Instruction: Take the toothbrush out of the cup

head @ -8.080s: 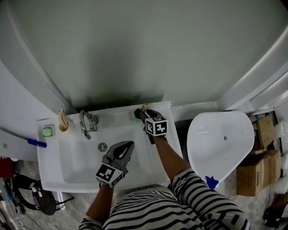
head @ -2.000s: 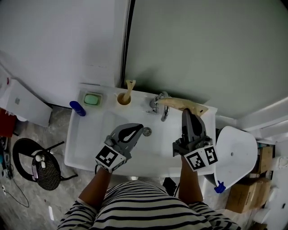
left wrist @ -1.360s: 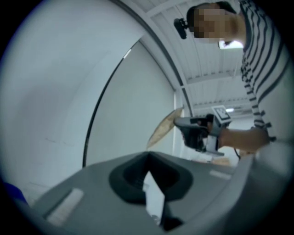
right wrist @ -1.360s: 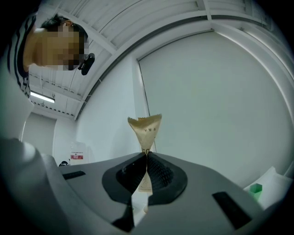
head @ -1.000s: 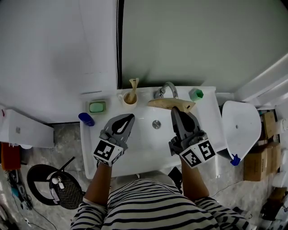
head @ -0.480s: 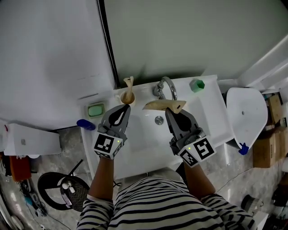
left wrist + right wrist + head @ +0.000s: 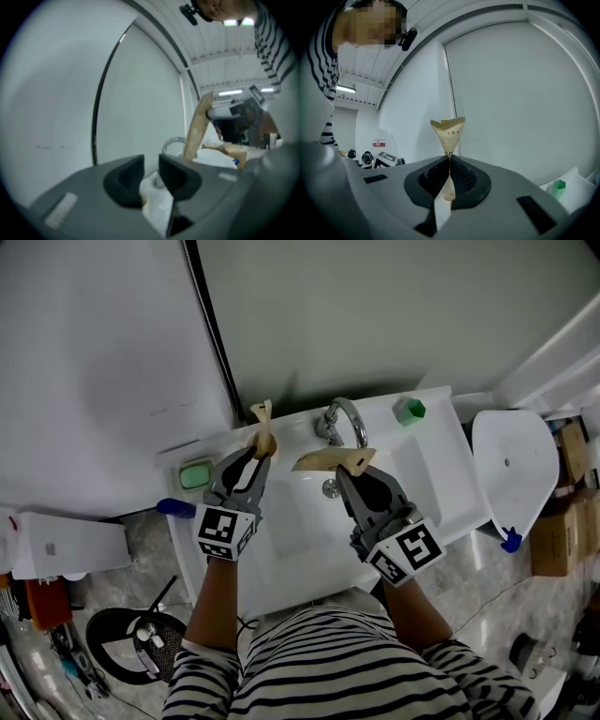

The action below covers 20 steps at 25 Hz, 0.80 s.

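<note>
The paper-wrapped toothbrush [image 7: 261, 415] stands upright in the cup [image 7: 266, 442] at the washbasin's [image 7: 300, 531] back edge. It looks light and thin with a crushable sleeve, so it is best pinched on the stem just above the rim. The left gripper [image 7: 249, 457] is beside it, its fingers just opened with nothing held between them. The right gripper's [image 7: 349, 480] fingers are clamped on a second wrapped toothbrush [image 7: 330, 460].

At the back of the sink [image 7: 427, 470], 1 cup [image 7: 264, 443] stands left of the faucet [image 7: 345, 416], a 2nd cup [image 7: 409, 410] right.

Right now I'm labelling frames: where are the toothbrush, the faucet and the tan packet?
toothbrush [image 7: 262, 420], head view, upper part.
faucet [image 7: 325, 430], head view, base.
tan packet [image 7: 328, 460], head view, middle.
</note>
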{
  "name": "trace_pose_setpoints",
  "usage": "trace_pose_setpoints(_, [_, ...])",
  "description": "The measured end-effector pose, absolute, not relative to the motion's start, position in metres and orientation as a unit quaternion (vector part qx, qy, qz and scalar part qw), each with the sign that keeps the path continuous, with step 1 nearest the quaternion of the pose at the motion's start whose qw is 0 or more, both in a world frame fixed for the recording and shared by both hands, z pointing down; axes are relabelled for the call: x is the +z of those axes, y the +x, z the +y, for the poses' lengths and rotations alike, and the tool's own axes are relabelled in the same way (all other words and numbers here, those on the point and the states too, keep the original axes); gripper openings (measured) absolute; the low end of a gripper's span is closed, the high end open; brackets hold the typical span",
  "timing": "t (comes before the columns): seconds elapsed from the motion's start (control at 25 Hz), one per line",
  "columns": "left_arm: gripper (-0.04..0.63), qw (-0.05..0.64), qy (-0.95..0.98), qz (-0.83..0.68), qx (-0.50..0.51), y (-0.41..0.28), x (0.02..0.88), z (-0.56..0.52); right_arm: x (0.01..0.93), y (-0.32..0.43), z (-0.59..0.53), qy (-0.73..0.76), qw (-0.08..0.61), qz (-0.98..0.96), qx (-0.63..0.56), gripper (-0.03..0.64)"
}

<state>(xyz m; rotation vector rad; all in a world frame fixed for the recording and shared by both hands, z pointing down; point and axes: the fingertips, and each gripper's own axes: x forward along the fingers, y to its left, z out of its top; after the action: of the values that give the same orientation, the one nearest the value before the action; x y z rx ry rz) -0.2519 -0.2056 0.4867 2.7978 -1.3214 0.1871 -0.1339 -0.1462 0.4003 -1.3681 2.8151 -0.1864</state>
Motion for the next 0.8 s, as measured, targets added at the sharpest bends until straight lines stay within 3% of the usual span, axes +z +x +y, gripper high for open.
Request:
trace_pose_setpoints(0.24, [0.132, 0.030, 0.899, -0.430, 0.080, -0.252, 0.503, -0.225, 0.408, -0.134, -0.154, -0.439, -0.004, 0.896, -0.064, 0.012])
trace_pose_setpoints(0.8, [0.140, 0.052, 0.885, -0.440, 0.142, -0.249, 0.541, -0.269, 0.421, -0.138, -0.171, -0.438, -0.018, 0.896, -0.073, 0.012])
